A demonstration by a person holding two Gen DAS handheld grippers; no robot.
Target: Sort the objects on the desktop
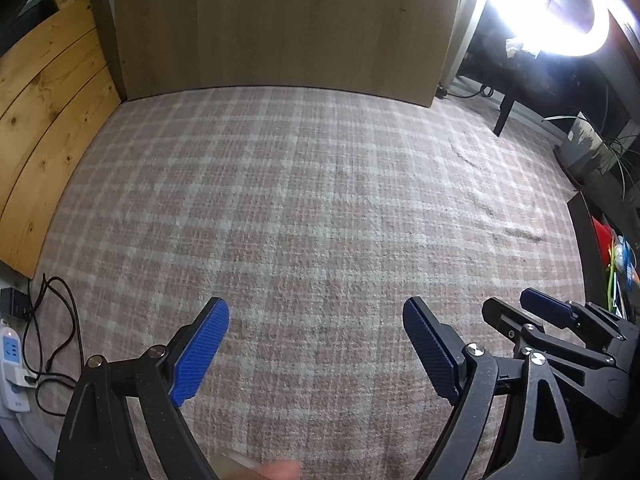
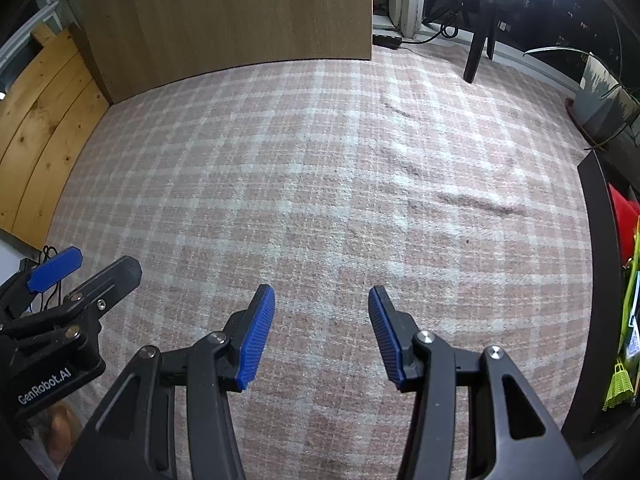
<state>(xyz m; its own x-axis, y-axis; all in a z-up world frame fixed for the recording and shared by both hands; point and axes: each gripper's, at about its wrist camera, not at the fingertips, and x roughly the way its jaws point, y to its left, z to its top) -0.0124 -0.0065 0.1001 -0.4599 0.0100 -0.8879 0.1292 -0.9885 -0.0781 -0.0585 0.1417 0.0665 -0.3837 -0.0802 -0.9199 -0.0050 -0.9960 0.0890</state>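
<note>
Both the left gripper [image 1: 316,344] and the right gripper [image 2: 322,332] hang with jaws spread wide and nothing between them, above a pink plaid carpet [image 1: 320,208]. Only the left wrist view shows a power strip [image 1: 12,364] at far left. The right wrist view shows more of the dark shelf [image 2: 600,280] holding colourful desktop objects [image 2: 622,376], including a red one [image 2: 622,212].

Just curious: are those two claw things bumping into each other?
Cannot tell. In the left wrist view the right gripper overlaps the left gripper's linkage, with no clear gap or contact.
</note>
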